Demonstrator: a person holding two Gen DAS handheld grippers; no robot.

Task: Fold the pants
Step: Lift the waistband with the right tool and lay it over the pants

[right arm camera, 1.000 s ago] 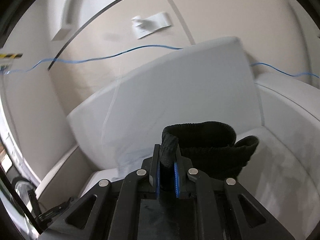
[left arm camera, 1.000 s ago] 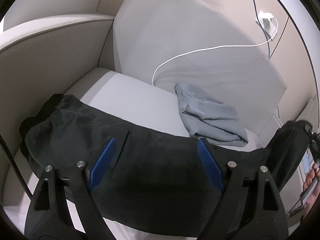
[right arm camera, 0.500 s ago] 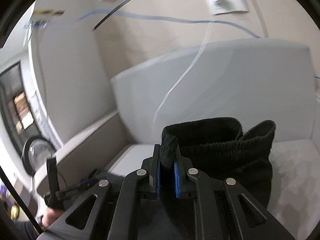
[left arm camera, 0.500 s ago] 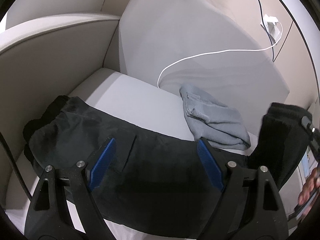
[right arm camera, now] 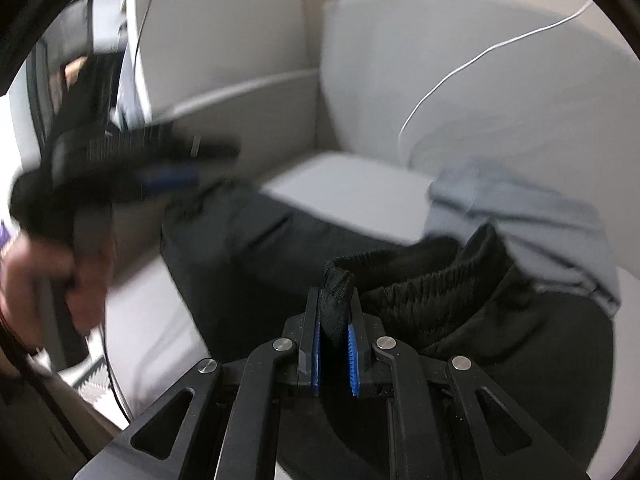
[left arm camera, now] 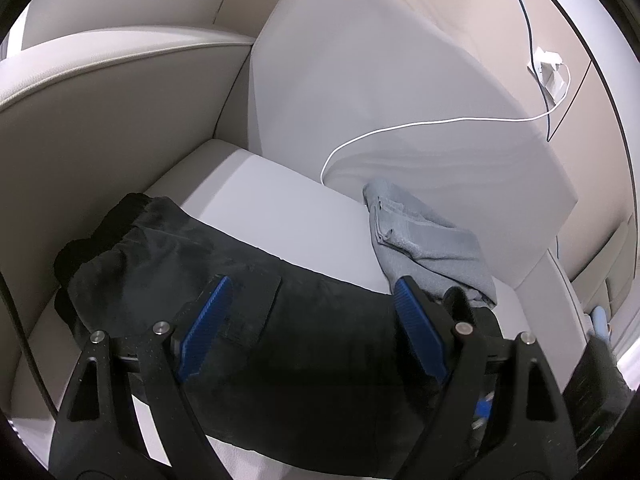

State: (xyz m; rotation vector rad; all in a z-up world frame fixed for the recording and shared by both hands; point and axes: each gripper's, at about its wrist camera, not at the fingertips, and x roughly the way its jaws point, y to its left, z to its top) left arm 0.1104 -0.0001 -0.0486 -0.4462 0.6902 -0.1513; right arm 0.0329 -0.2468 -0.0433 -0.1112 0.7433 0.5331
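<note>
Since the earlier frame, we had swung the right gripper [right arm camera: 335, 344] and its pinched ribbed cuff [right arm camera: 339, 280] from up against the back cushion [left arm camera: 384, 92] down and across toward the left armrest [left arm camera: 104, 112], so that it stood over the black pants [left arm camera: 280, 320] on the seat. Its jaws were closed tight on the cuff. The left gripper [left arm camera: 308, 316] had barely shifted; its jaws stood wide and empty, low over the mid-section of the pants, and whether the pads touched the cloth we could not tell.

The pants lay lengthwise along the front edge of the seat cushion [left arm camera: 272, 208], the far end bunched against the left armrest. We judged the fabric soft, limp and light: it draped from the grip and would sag and crease wherever unsupported. The thick elastic cuffs and hems offered the firmest hold; a pinch through a single thin layer would likely slip or drag one ply only.

Open room was limited. The armrest closed the left side and the back cushion the rear. A grey garment [left arm camera: 424, 240] lay at the rear right of the seat, touching or just beside the pants, and a white cable [left arm camera: 400, 128] ran across the back cushion. The bare rear-left part of the seat gave the clearest space.
</note>
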